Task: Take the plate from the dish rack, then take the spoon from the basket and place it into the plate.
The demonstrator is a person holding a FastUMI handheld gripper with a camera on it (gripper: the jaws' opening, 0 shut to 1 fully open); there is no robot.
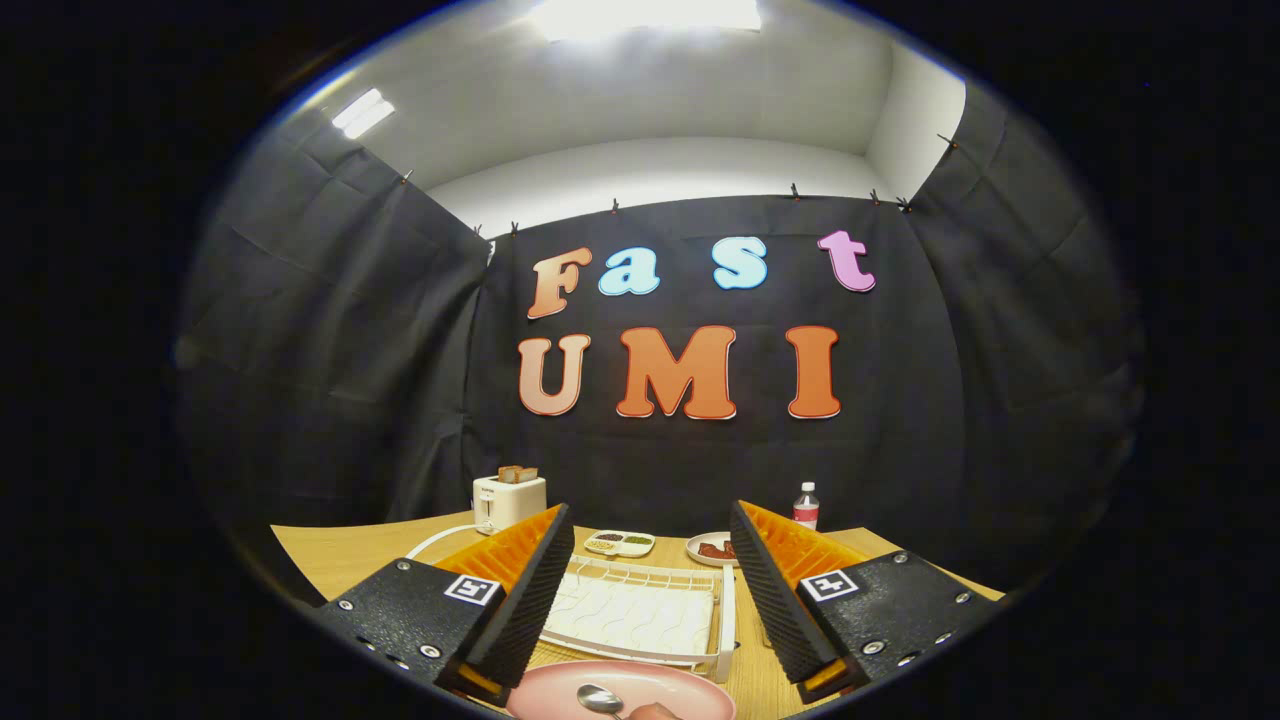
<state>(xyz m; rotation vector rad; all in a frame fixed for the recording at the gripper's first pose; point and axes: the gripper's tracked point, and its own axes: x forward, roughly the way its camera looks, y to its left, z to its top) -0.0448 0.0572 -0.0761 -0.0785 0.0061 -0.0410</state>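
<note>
Already the spoon [598, 698] lies with its bowl on the pink plate [655, 688], which sits flat on the table [345, 555] just below the fingers [652, 580], so by the look of things the task's 2 steps are done or all but done. The fingers are spread wide and hold nothing; the plate and spoon sit low between them and nearer than their tips, and something small and brownish touches the plate's near rim beside the spoon, too cut off to identify. Just ahead of the plate stands the white wire rack [640, 615], empty as far as I can tell, and beyond it a small 2-part dish [619, 543], a plate of red food [712, 548], a toaster [509, 498] and a bottle [806, 506]. The basket I cannot make out. What could go wrong now is mostly a matter of leaving: if the fingers drop or swing inward while pulling away, one could clip the plate's rim and tip the spoon off, since the spoon rests near the near side with its handle running off toward that rim. A forward drift would knock the rack, which stands touching or almost touching the plate, and could shove the plate along with it
</note>
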